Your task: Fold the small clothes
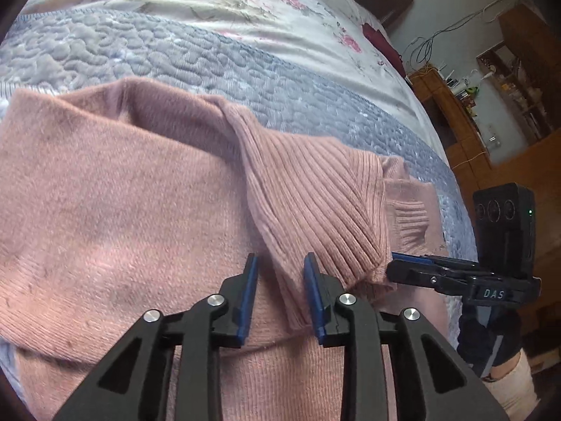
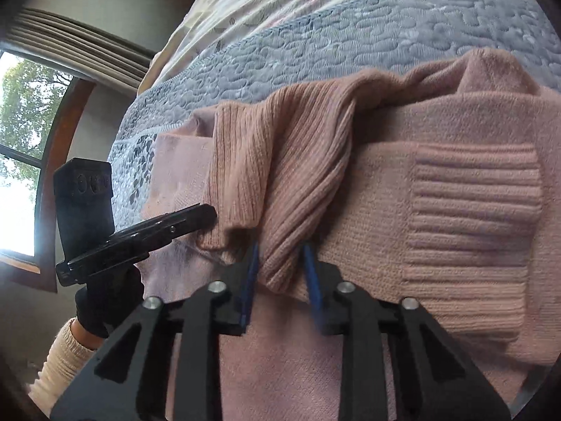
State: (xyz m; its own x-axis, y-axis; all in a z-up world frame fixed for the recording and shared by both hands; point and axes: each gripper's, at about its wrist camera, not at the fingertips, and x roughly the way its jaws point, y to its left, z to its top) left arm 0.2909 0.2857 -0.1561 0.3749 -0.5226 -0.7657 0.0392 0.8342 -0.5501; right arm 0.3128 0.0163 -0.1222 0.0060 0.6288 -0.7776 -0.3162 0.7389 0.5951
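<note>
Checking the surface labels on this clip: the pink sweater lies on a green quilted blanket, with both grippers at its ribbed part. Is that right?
Not quite. The quilted blanket is blue-grey, not green, as the left wrist view shows. The rest holds: the pink sweater lies on it, with the left gripper and right gripper at its ribbed part.

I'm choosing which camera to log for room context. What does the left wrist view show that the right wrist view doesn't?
Only the left wrist view shows the wooden shelving with wall cables, and a dark red cloth at the bed's edge. Only the right wrist view shows the window with trees outside, and the sweater's flat ribbed cuff. Both show the pink sweater on the grey-blue quilt, its ribbed fold between open fingers, and the other gripper alongside.
</note>
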